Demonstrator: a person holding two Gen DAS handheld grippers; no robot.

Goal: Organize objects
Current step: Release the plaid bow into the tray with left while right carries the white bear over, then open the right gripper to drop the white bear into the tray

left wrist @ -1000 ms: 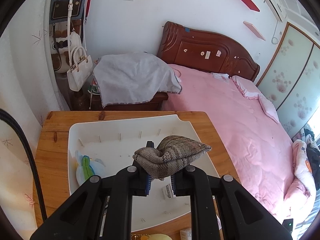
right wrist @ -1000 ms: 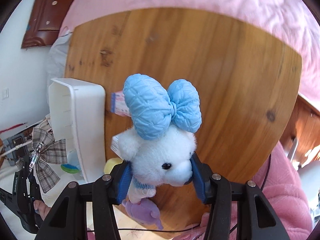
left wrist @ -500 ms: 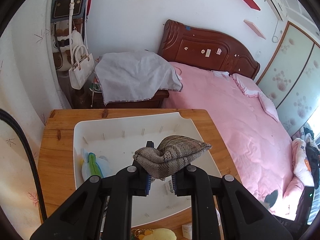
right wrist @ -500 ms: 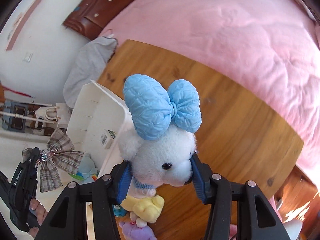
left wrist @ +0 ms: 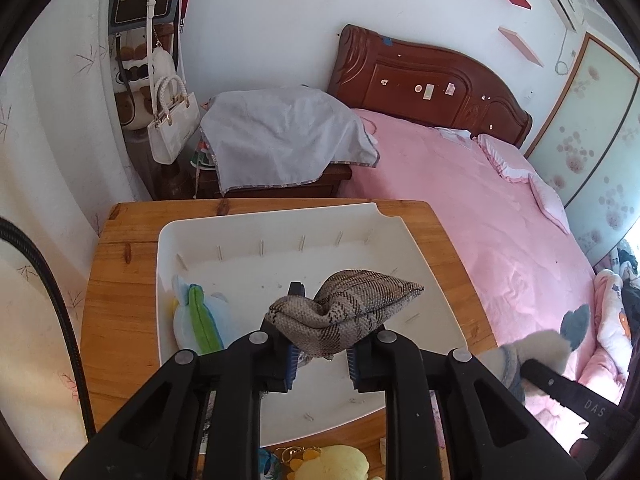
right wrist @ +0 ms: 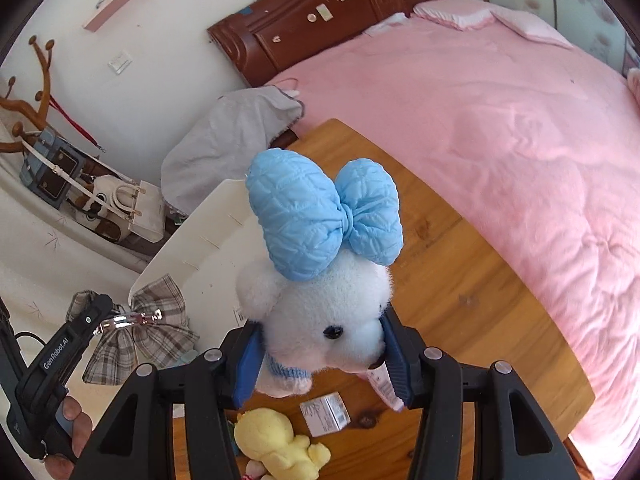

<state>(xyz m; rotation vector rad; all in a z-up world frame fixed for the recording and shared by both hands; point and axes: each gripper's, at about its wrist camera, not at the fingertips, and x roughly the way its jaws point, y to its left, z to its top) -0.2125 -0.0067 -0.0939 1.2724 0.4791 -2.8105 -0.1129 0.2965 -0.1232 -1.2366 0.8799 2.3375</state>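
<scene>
We hold the plaid bow (left wrist: 344, 312) over the white tray (left wrist: 280, 224). The left gripper (left wrist: 320, 354) has just been opening; its jaws now stand slightly apart with the bow between them, apparently loose. We should open fully over bare tray floor, clear of the blue-green toy (left wrist: 198, 316), then lift straight up. The right gripper (right wrist: 320, 354) clamps the white plush dog (right wrist: 320, 320) above the wooden table (right wrist: 480, 300).

Only the right view shows the bow's metal clip (right wrist: 128, 318), the yellow duck (right wrist: 276, 444) and the small box (right wrist: 326, 414). Only the left view shows the tray floor.
</scene>
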